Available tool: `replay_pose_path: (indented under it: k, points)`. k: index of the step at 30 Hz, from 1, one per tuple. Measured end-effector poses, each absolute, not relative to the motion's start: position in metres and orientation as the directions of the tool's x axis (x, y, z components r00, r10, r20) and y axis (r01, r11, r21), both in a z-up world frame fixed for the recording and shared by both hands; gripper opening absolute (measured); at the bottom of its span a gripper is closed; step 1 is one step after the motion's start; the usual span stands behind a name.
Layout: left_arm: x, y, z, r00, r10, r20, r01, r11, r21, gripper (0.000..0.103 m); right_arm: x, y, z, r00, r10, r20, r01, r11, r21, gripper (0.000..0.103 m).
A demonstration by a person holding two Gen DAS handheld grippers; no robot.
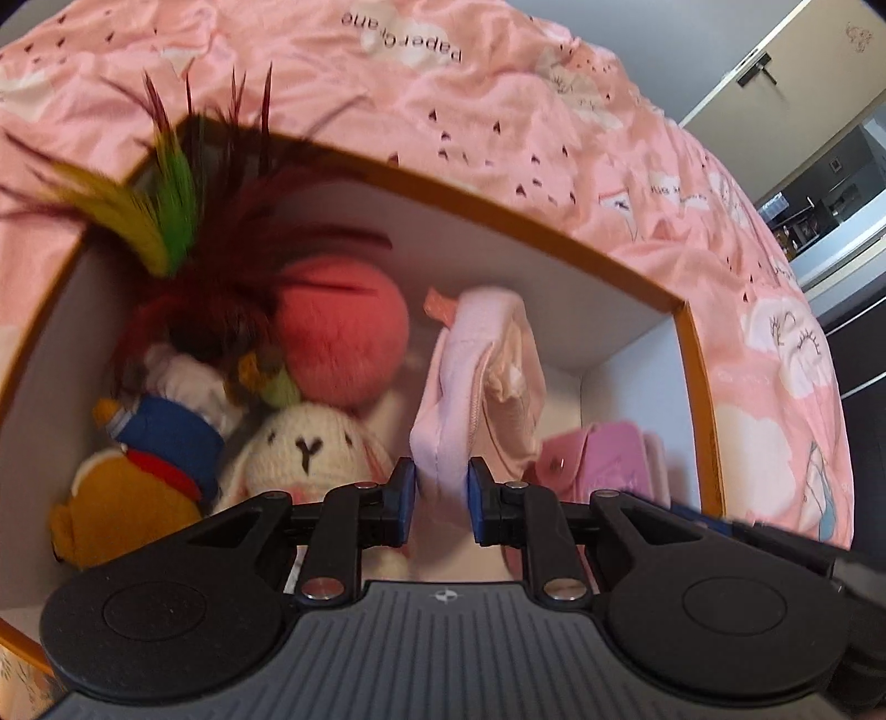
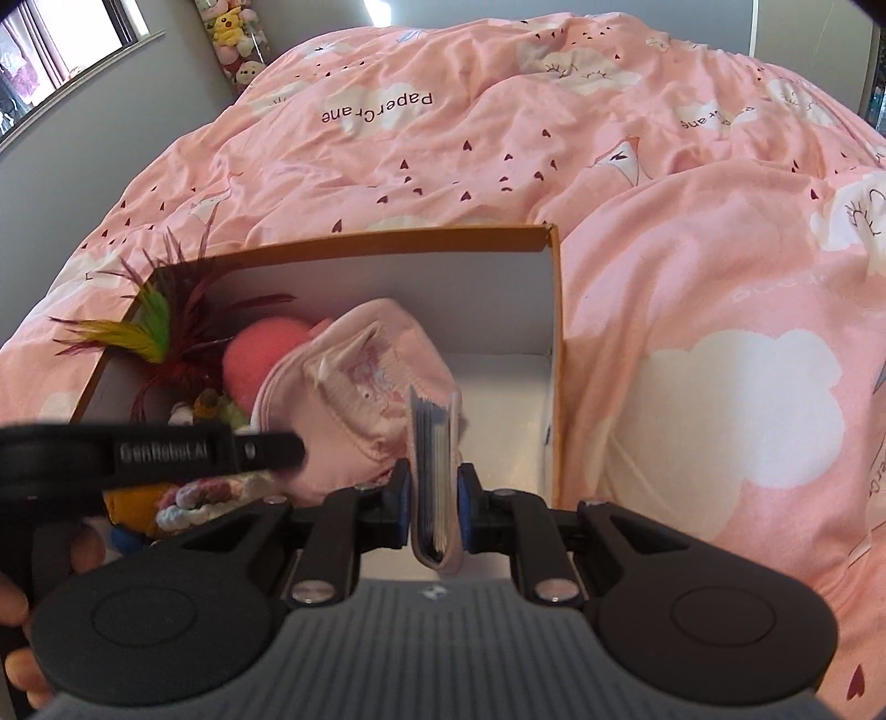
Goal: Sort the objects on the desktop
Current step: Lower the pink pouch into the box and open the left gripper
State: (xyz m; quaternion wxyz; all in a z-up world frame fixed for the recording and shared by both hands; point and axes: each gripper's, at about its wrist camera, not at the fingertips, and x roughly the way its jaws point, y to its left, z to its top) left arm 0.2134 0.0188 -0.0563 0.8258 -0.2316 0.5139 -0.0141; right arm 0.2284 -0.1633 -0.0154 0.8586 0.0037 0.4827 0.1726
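Both tongs lower items into the box (image 2: 556, 310): left gripper (image 1: 441, 501) seemingly pinches a pink pouch (image 1: 470, 376); right gripper (image 2: 434, 509) clamps a card wallet (image 2: 434, 459), next releasing.

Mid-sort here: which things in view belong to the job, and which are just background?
Job:
- left gripper clamping pink pouch
- right gripper clamping pink card wallet
- orange box
- feather toy, red plush ball, knitted bunny

Background:
- pink duvet
- plush toys by wall

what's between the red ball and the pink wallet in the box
The pink pouch, pinched by the left gripper, hangs between red ball and pink wallet; left wrist view.
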Motion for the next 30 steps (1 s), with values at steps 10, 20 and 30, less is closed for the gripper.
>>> replay_pose_path:
  k: [10, 20, 30]
  points:
    - [0.219, 0.01, -0.067, 0.43, -0.333, -0.839, -0.214, 0.866, -0.453, 0.024, 0.243, -0.162, -0.014, 0.495, 0.283, -0.822, -0.315, 0.94, 0.134, 0.017]
    - [0.228, 0.0, -0.07, 0.39, -0.316, -0.865, -0.165, 0.9, -0.404, 0.033, 0.245, -0.17, -0.004, 0.533, 0.274, -0.801, -0.31, 0.944, 0.117, 0.017]
    - [0.208, 0.019, -0.047, 0.468, -0.305, -0.83, -0.112, 0.911, -0.398, 0.04, 0.241, -0.164, 0.011, 0.566, 0.321, -0.759, -0.374, 0.921, 0.11, 0.017]
